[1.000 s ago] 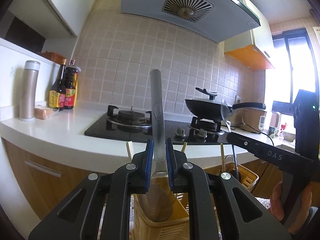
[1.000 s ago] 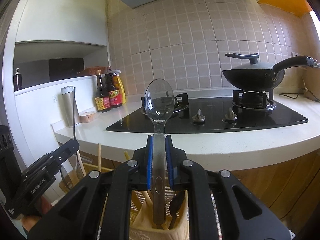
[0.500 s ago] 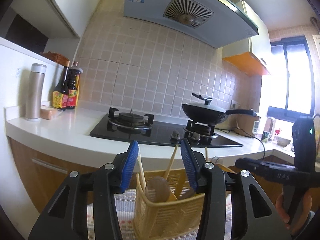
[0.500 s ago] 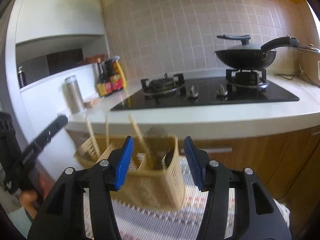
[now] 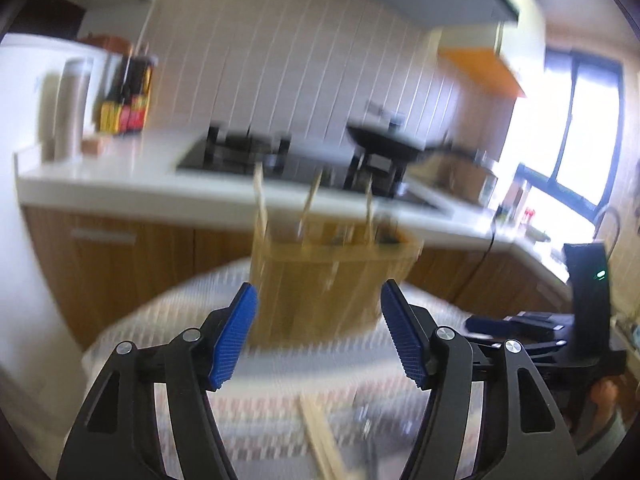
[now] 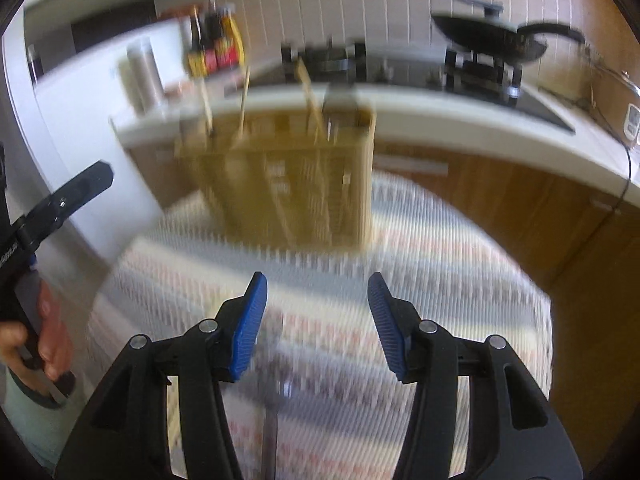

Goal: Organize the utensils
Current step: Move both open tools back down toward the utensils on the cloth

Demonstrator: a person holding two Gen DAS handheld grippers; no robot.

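A yellow slotted utensil basket (image 5: 332, 280) stands on a patterned tablecloth (image 5: 160, 320) with chopsticks and spoon handles sticking up from it. My left gripper (image 5: 318, 289) hangs short of the basket, its jaws opening with nothing between the pads. A pair of wooden chopsticks (image 5: 320, 432) lies on the cloth below it. In the right wrist view the basket (image 6: 288, 184) is farther off and my right gripper (image 6: 317, 280) is open and empty above a metal spoon (image 6: 276, 392) lying on the cloth. Both views are motion-blurred.
Behind the basket runs a white counter (image 5: 120, 184) with a black gas hob (image 6: 400, 76), a wok (image 6: 488, 40), sauce bottles (image 6: 214, 48) and a steel flask (image 5: 68, 108). A hand (image 6: 44, 328) holds the left gripper's handle. The right gripper's body (image 5: 588, 308) is at the right edge.
Both grippers let go of their spoons into the basket, opened, drew back from it and tilted down, so the cloth and the loose utensils on it now show.
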